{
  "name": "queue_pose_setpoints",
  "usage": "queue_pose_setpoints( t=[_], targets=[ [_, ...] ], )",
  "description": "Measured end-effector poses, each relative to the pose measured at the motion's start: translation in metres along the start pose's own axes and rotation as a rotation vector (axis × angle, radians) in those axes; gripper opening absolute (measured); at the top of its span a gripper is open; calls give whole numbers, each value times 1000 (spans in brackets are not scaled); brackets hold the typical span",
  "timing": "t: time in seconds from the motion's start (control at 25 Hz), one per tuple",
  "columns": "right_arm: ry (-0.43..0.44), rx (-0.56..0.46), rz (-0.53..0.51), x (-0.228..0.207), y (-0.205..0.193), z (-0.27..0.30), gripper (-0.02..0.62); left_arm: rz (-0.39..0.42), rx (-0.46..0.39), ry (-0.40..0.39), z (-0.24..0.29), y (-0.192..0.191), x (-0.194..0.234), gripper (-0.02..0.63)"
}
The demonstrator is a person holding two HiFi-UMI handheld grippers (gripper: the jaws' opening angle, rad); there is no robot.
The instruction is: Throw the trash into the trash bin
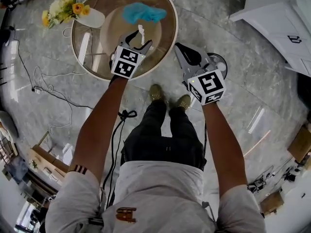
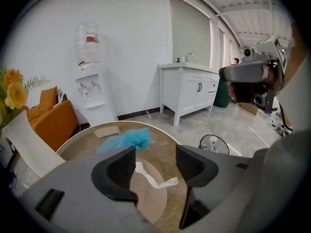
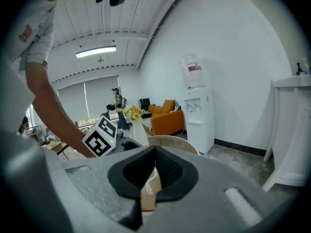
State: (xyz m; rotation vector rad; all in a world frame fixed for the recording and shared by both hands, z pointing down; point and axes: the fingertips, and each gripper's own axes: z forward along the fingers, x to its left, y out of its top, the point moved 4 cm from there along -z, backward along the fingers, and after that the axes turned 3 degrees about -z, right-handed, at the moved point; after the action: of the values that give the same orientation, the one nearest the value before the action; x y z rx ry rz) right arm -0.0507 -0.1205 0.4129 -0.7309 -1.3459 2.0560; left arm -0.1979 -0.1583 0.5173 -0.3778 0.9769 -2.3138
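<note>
The left gripper (image 2: 155, 160), jaws wide above the flat white scrap (image 2: 150, 177), may close on nothing, and the right gripper (image 3: 155, 155) may drop its thinly pinched brown card (image 3: 150, 193).

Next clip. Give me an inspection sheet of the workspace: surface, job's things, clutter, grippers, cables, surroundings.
Surface: round glass table on a pale stone floor.
Job's things: white tissue and blue crumpled wad on the table; brown scrap held off the table; trash bin not identified.
Clutter: vase of yellow flowers on the table.
Grippers: left gripper open above the tissue; right gripper shut on the brown scrap.
Cables: loose cables on the floor left of the table.
Surroundings: white sink cabinet, water dispenser, orange sofa.
</note>
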Motion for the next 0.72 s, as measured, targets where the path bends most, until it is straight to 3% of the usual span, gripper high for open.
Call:
queue_pose_setpoints(
  t=[0.32, 0.72],
  targets=[
    [36, 31, -17, 12, -12, 59, 2, -57, 79, -21, 50, -29, 42, 253],
    [42, 38, -11, 4, -25, 71, 2, -76, 160, -35, 89, -55, 58, 240]
  ],
)
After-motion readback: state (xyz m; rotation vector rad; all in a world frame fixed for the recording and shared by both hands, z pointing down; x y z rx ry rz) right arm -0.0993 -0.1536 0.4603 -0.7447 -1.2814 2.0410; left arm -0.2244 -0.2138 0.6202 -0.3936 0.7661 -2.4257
